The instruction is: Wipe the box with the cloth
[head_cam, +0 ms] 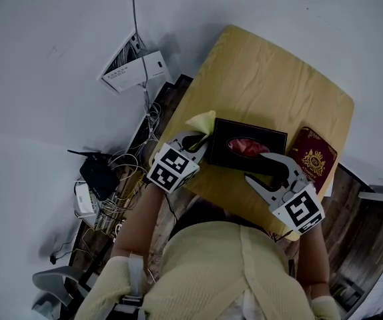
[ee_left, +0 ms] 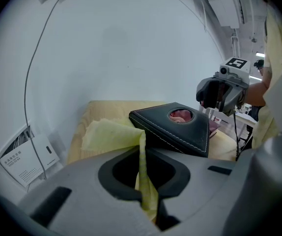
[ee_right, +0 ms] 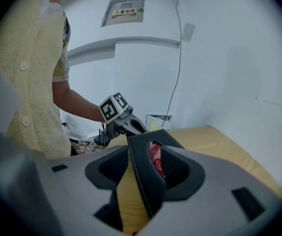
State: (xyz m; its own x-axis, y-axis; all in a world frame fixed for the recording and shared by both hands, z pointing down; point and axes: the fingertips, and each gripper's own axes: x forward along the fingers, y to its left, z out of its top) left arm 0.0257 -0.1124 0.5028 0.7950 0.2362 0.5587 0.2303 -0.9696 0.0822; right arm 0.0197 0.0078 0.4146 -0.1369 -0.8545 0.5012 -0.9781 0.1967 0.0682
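We see the black stitched box [head_cam: 248, 147], red inside its oval opening, tilted in the right gripper [head_cam: 257, 167]'s jaws, the pale yellow cloth [head_cam: 201, 121] pinched beside it by the left gripper [head_cam: 203, 142].

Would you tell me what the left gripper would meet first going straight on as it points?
Probably the black box that the right gripper holds, just beyond the cloth in the left gripper; depth is unclear.

Matt black stitched leather-look box [ee_left: 180, 130], soft yellow cloth [ee_left: 109, 134], smooth pale wooden table [head_cam: 265, 79]
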